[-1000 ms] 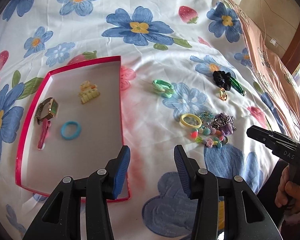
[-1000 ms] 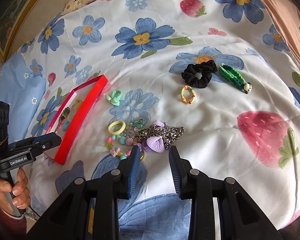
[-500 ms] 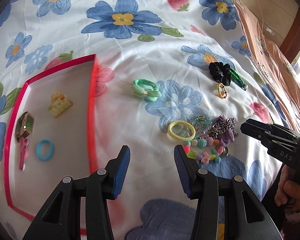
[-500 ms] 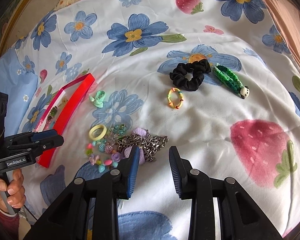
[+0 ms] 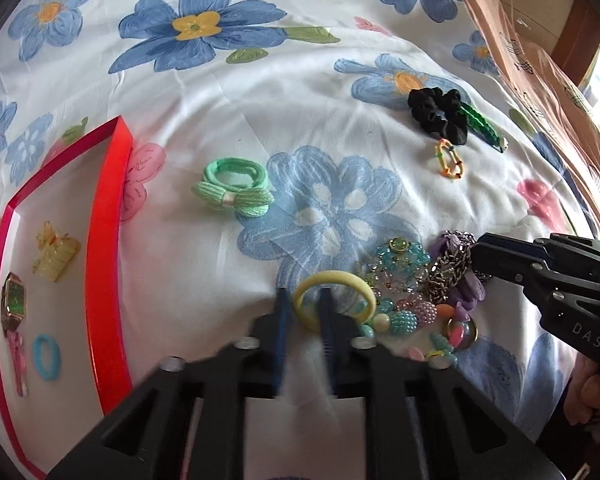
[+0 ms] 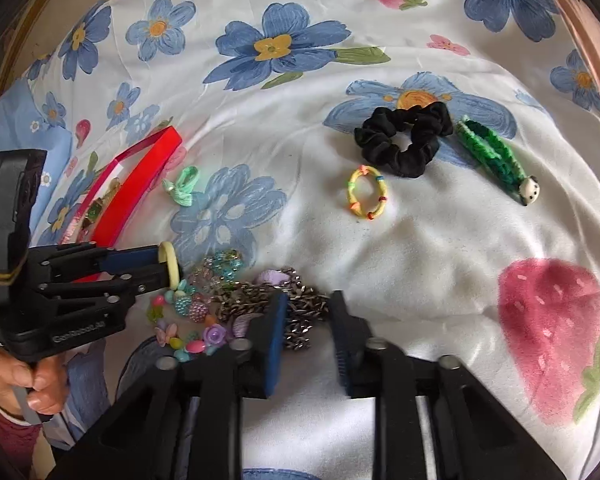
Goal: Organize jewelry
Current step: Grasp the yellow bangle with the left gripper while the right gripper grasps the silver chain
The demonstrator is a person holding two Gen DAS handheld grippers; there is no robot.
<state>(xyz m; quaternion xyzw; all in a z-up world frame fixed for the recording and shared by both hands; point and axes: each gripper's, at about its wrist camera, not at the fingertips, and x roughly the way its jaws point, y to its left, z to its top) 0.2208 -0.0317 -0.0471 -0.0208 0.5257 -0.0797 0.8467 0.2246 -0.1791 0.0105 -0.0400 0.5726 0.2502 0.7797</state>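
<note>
A red tray (image 5: 104, 264) at the left holds a yellow claw clip (image 5: 54, 256), a watch (image 5: 14, 300), a pink clip and a blue ring (image 5: 46, 356). My left gripper (image 5: 304, 320) has closed around the near rim of the pale yellow hair ring (image 5: 336, 296), which also shows in the right wrist view (image 6: 170, 264) between the left fingers. Beside the ring lies a pile of bead bracelets (image 5: 404, 304) and a silver chain (image 6: 296, 316). My right gripper (image 6: 308, 320) is open over the chain.
On the floral sheet lie a mint bow hair tie (image 5: 232, 188), a black scrunchie (image 6: 404, 140), a green knitted clip (image 6: 496, 160) and a small yellow beaded ring (image 6: 366, 192). A peach pillow (image 5: 540, 60) lies at the right edge.
My left gripper moved right from the tray to the pile and closed its fingers on the yellow ring. My right gripper moved forward over the chain, still open.
</note>
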